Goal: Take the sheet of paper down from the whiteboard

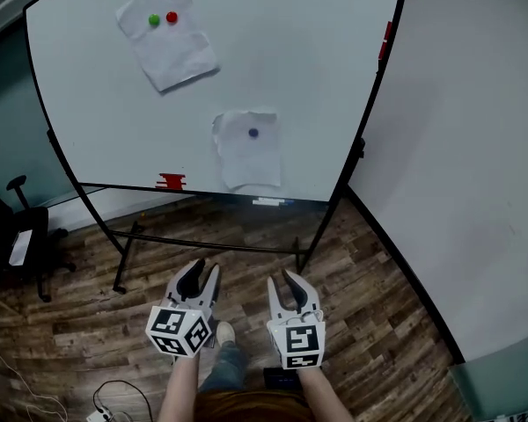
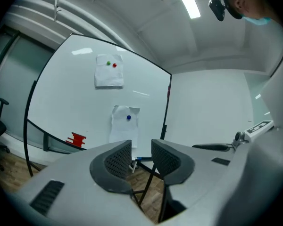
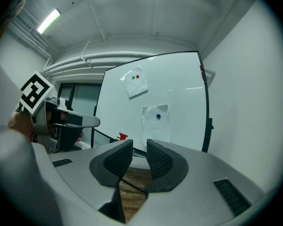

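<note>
Jaws apart and empty on left tool (image 1: 204,272) and right tool (image 1: 283,280), well short of whiteboard (image 1: 317,60). Pinned there: lower sheet of paper (image 1: 248,152) under blue magnet (image 1: 253,133), upper sheet (image 1: 169,49) higher left. Office chair (image 1: 22,236) far left.

The whiteboard (image 1: 290,42) you face is smooth and glossy, with pale streaks of ceiling light on it. The upper sheet (image 1: 169,47) and lower sheet (image 1: 248,152) on it are matt paper, creased and crumpled at the edges. The floor (image 1: 370,306) under you looks like wood plank with visible grain and a dull sheen, the wall (image 1: 475,148) is plain and matt, and your left gripper (image 1: 205,271) and right gripper (image 1: 282,278) are smooth matt grey plastic with dark, finely textured pads (image 2: 118,160).
</note>
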A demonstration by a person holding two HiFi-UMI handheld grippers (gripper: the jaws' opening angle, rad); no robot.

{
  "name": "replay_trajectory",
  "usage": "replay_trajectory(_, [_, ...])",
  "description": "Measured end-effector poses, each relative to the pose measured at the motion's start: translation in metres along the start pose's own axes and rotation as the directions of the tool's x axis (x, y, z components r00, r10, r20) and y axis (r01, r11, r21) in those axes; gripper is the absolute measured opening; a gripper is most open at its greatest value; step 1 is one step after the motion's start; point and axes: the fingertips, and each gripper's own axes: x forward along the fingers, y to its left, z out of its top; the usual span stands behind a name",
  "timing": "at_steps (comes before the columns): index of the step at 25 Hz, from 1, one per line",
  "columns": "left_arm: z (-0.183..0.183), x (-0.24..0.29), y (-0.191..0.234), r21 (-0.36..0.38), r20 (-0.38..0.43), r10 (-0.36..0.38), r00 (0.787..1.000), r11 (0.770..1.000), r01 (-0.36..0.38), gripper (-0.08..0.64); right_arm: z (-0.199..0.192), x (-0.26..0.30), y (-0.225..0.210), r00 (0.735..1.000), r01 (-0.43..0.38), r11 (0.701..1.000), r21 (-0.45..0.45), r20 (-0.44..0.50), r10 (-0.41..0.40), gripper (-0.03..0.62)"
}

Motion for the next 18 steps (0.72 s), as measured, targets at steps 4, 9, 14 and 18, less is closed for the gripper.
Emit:
replay_trajectory(4, [0.016, 0.072, 0.05, -0.012, -0.004, -0.002, 1.0, 1.0, 0.002, 0.138, 0.006, 0.085, -0.019, 0.999, -0.004, 0.999, -0.032, -0.032, 0.003, 0.109])
replay_trajectory(9, [0.05, 0.161, 0.114, -0.017, -0.004, -0.017, 1.0, 1.0, 0.017, 0.138, 0.03, 0.188, -0.042, 1.0, 0.012, 0.998, -0.058, -0.026, -0.013, 0.117])
replay_trajectory(14, [0.064, 0.224, 0.158, -0.025, -0.017, -0.046, 0.999, 0.999, 0.046, 0.138, 0.039, 0.27, -0.063, 0.999, 0.038, 0.998, -0.057, -0.026, -0.04, 0.12])
replay_trajectory(18, [0.064, 0.256, 0.183, -0.033, -0.033, -0.064, 0.997, 0.998, 0.062, 0.138, 0.043, 0.31, -0.073, 0.998, 0.059, 0.997, -0.059, -0.02, -0.06, 0.124])
